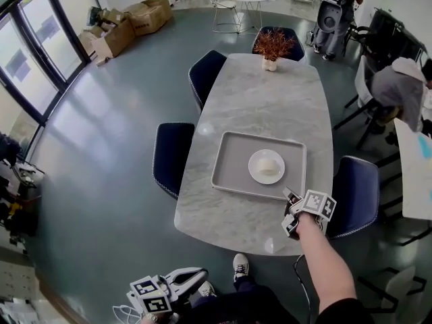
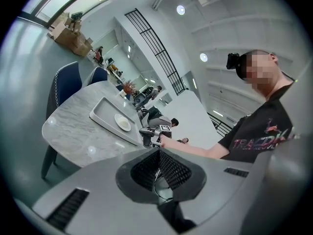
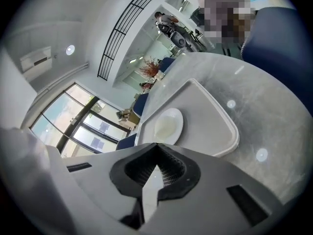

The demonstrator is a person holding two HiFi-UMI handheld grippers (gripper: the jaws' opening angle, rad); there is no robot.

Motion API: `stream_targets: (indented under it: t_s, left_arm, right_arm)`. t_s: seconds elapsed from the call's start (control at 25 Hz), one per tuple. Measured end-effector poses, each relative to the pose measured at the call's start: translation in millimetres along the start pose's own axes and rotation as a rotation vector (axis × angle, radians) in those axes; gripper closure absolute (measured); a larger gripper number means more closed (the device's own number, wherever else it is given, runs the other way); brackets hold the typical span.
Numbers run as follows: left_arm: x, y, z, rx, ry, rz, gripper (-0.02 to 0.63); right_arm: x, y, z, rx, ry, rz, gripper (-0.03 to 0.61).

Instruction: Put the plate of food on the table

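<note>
The plate (image 1: 258,175) of pale food (image 1: 268,165) sat in a grey tray (image 1: 229,160) on the marble bench (image 1: 270,100), toward the tray's right side. The right gripper (image 1: 292,200) was at the tray's near right corner, its jaws closed together with nothing between them. The left gripper (image 1: 192,276) hung low by the person's legs, well apart from the bench, its jaws likewise pressed together and empty.
</note>
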State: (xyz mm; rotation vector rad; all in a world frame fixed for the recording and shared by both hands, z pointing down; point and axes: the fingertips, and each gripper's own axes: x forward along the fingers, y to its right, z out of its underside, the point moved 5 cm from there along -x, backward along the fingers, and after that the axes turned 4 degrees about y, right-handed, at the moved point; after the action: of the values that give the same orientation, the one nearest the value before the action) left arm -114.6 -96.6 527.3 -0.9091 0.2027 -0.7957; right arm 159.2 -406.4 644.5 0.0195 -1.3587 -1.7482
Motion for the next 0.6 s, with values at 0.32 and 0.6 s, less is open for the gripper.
stream_targets:
  t_s: [0.32,0.6]
  left_arm:
    - [-23,9,5,0.048,-0.098,0.115,0.606]
    - [-55,25,21,0.094,-0.155,0.202,0.606]
  right_arm:
    - [-78,-43,64,-0.039,0.050,-0.098,0.568]
    - [-152,-77,147,-0.052,0.076,-0.151,0.568]
